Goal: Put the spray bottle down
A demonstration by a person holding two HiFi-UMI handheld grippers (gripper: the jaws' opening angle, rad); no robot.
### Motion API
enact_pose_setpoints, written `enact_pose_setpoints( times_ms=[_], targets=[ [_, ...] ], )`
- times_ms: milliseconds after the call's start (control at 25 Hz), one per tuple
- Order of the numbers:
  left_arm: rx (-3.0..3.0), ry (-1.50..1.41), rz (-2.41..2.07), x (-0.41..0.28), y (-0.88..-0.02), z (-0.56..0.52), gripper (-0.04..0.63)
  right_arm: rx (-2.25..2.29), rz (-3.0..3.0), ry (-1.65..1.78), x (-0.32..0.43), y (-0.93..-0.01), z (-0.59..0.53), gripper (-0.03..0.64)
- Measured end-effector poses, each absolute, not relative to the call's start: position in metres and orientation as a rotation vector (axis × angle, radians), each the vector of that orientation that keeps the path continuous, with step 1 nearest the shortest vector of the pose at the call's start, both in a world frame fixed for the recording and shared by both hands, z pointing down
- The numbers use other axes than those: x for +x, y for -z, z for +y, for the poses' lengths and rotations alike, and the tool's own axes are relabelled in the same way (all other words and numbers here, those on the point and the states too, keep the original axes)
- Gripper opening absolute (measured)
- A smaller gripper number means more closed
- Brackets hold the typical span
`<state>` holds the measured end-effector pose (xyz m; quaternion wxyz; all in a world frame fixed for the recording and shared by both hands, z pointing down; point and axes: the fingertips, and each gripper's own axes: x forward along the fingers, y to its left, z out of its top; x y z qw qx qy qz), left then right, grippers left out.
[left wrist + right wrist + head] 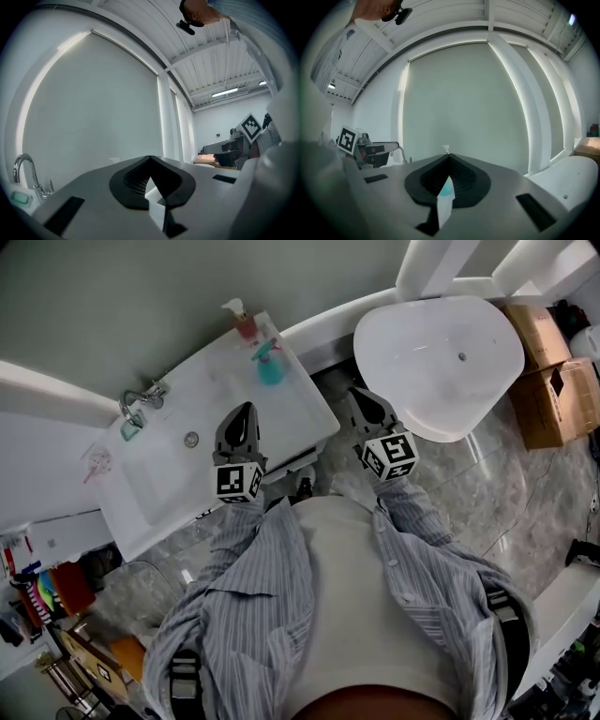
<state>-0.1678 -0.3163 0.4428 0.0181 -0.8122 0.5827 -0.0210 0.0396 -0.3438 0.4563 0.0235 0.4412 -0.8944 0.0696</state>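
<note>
**Teal bottle stands on the sink surface, both grippers closed and empty**

Teal and upright, the spray bottle (269,364) stands on the white surface (302,411), to the right of the sink basin (161,476) near the back wall. A pink pump bottle (242,322) stands just beyond it, farther from the basin. The left gripper (246,410) hangs over the surface just right of the basin, clear of the bottle, with its jaws pressed together on nothing. The right gripper (359,394) is off the surface's right edge, its jaws likewise closed and empty.

The right gripper view shows the bottle only as a teal sliver through the slot under the closed tips. A small white nozzle pokes up above them; which bottle it belongs to cannot be told. The left gripper view shows only the faucet (23,172), cut off at the frame's lower left.
</note>
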Motion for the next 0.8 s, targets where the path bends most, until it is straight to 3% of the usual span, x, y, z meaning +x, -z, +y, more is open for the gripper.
enact_pose_setpoints(
  times_ms=[800],
  targets=[
    [-2.544,0.046,1.795,-0.163,-0.440,-0.304,0.002,1.328,-2.766,-0.229,0.034,-0.459,-0.323,0.014]
  ],
)
